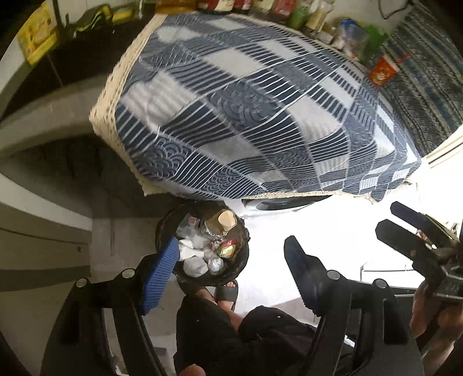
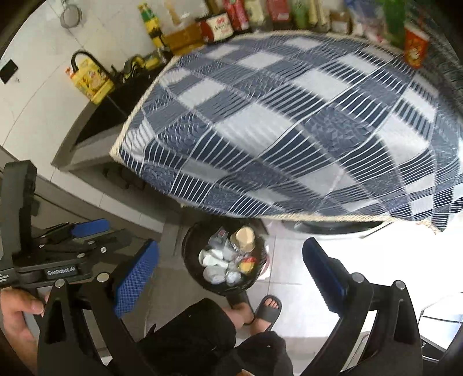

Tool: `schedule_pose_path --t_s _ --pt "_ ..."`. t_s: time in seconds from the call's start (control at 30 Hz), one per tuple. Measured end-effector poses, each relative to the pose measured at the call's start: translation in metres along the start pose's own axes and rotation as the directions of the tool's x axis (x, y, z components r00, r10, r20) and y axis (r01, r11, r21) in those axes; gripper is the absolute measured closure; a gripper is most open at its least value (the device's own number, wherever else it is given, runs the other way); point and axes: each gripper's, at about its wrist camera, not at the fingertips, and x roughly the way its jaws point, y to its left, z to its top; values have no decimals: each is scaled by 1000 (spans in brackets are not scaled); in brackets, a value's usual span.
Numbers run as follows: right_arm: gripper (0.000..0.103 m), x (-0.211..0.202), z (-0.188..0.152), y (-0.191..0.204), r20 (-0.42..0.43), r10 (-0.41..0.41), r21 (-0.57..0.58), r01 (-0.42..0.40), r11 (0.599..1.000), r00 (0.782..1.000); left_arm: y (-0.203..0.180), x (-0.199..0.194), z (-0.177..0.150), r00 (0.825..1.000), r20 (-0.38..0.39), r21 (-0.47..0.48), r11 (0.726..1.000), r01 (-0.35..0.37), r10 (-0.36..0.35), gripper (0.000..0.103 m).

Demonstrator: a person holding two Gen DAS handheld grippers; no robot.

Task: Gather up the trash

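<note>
A black trash bin (image 1: pixel 244 254) (image 2: pixel 191 260) stands on the floor under the table's front edge. It holds crumpled white paper (image 1: pixel 195 264) (image 2: pixel 214 272), a tan paper cup (image 1: pixel 227 219) (image 2: pixel 244 237) and a yellow-red wrapper (image 1: pixel 227 250) (image 2: pixel 246 264). My left gripper (image 1: pixel 231 254) is open and empty above the bin. My right gripper (image 2: pixel 231 260) is open and empty, also above the bin; it shows at the right of the left wrist view (image 1: pixel 396 219). The left gripper shows at the left of the right wrist view (image 2: pixel 89 225).
A table with a blue-and-white patterned cloth (image 1: pixel 246 110) (image 2: pixel 289 124) fills the upper view. Bottles and packets (image 2: pixel 225 20) line its far edge, with a red cup (image 1: pixel 382 71) (image 2: pixel 415 49). A dark sink (image 2: pixel 115 101) lies left. The person's sandalled feet (image 2: pixel 267 309) stand by the bin.
</note>
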Motion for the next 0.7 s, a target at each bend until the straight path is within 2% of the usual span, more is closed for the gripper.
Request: schedule_pose_path --t_s 0.1,0.27,0.5,0.7 --pt "5 -26 3 -5 73 -8 1 8 1000 997 -14 -21 2 999 37 21 1000 -9 8 16" --pt "5 -66 9 -9 166 -18 3 18 1000 986 -30 -53 7 995 99 42 999 4 -8 8" --pt "5 -109 19 -14 255 -29 -6 32 999 966 -55 -93 18 983 183 92 995 -28 11 7" --pt "5 -128 30 -14 289 -32 -17 39 999 957 -67 -119 26 972 234 111 993 -37 10 7"
